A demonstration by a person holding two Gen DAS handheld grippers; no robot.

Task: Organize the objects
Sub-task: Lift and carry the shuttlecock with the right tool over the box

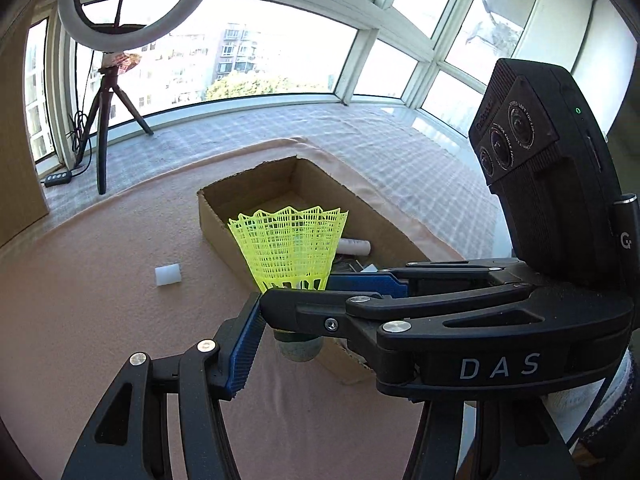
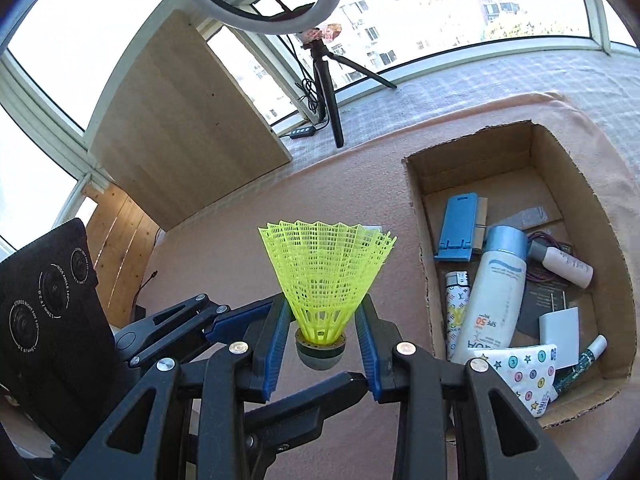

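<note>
Carrying the yellow shuttlecock point(image 2: 326, 280) is the step I judge to be in hand: my right tool point(image 2: 322, 344) is closed part-way on its base, the blue pads pinching the lower skirt just above the cork, and it hangs clear of the pink cloth on the table point(image 2: 224, 216). In the right wrist view the shuttlecock sits at centre frame, skirt up, with the cardboard box point(image 2: 416, 216) to the right of it.

My left tool point(image 1: 294, 320) stands about half open. In the left wrist view the right tool crosses in front of it and the cork shows in the gap, but I cannot tell whether the left pads touch anything; I see no grip.

That box already holds a sunscreen bottle point(image 2: 494, 300), a blue stand point(image 2: 458, 224), a lighter point(image 2: 454, 304) and other small items. Next, I think, comes a swing to the right over the near wall, then letting go above a bare patch of floor at the far end.

Its walls are low but ragged along the top, so the cork should pass well above them. A small white block point(image 1: 168, 276) lies on the cloth at the left of the left view, apart from the box. Otherwise, open cloth lies all around.
</note>
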